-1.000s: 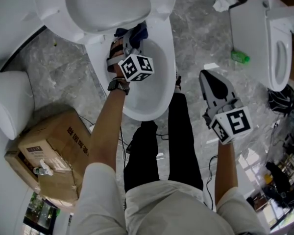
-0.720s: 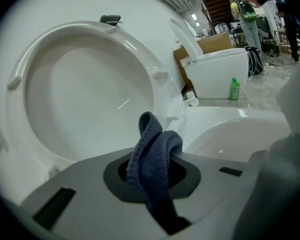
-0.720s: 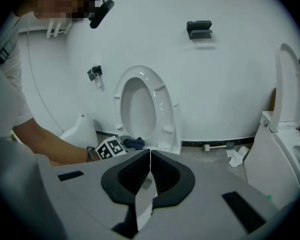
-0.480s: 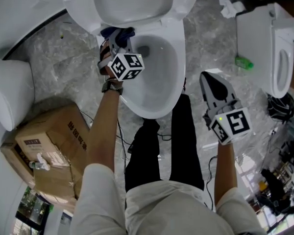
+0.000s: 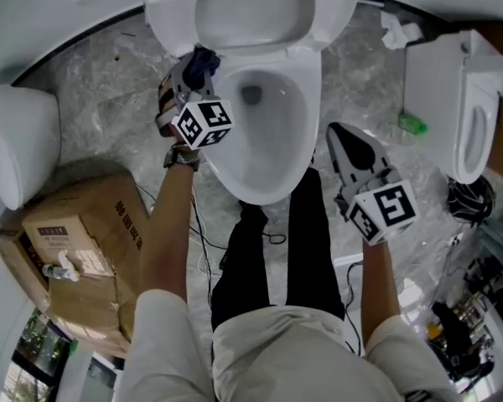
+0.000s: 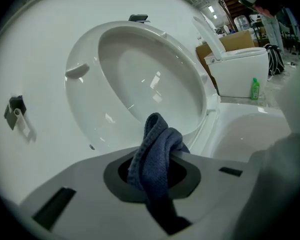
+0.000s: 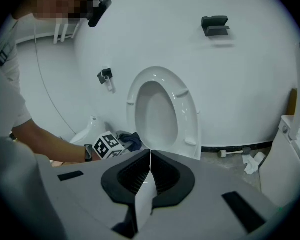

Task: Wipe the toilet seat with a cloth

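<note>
Cloth (image 6: 157,156), pinched in the left hand-held gripper (image 5: 191,72), has moved from the bowl's back to the raised seat (image 5: 331,15). Wiping can go on. Right hand-held gripper (image 5: 339,135) is pressed together, empty.

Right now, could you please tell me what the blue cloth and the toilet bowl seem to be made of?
The cloth looks like knitted or woven fabric, perhaps microfibre: dark blue, matte, with a fine ribbed texture and limp folds. The toilet bowl looks like glazed ceramic: white, smooth, glossy, with soft highlights on its curves, though looks alone cannot settle it.
</note>
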`<state>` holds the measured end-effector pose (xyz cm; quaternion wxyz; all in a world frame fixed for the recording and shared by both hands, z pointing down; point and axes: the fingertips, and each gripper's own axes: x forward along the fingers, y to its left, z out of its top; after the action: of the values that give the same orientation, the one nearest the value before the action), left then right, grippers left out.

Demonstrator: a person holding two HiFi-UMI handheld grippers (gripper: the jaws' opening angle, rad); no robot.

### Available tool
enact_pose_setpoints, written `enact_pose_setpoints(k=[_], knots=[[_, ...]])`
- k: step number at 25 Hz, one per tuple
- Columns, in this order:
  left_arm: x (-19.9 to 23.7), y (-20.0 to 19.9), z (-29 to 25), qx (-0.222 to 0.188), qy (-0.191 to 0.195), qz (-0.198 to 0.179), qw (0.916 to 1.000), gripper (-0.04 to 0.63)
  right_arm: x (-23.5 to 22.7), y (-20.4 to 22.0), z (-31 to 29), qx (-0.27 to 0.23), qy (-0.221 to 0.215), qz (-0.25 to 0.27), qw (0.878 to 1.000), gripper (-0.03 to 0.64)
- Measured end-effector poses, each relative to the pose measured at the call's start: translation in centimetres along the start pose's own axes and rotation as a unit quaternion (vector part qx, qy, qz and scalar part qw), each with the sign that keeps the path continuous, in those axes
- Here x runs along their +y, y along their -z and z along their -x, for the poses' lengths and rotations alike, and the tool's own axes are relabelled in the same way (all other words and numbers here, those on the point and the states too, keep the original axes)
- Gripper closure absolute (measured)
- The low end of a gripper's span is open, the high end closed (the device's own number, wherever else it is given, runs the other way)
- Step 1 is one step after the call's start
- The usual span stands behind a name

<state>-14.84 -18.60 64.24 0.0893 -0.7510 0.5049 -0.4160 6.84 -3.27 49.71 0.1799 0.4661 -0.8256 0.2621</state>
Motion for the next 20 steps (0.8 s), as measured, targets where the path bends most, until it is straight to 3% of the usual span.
enact_pose_setpoints(k=[20], knots=[[7.6, -3.5, 1.3, 0.008, -0.042, 0.006, 0.9991, 0.558, 0.1, -8.1, -1.7, -0.01, -0.044, 0.019, 0.999, 0.588]])
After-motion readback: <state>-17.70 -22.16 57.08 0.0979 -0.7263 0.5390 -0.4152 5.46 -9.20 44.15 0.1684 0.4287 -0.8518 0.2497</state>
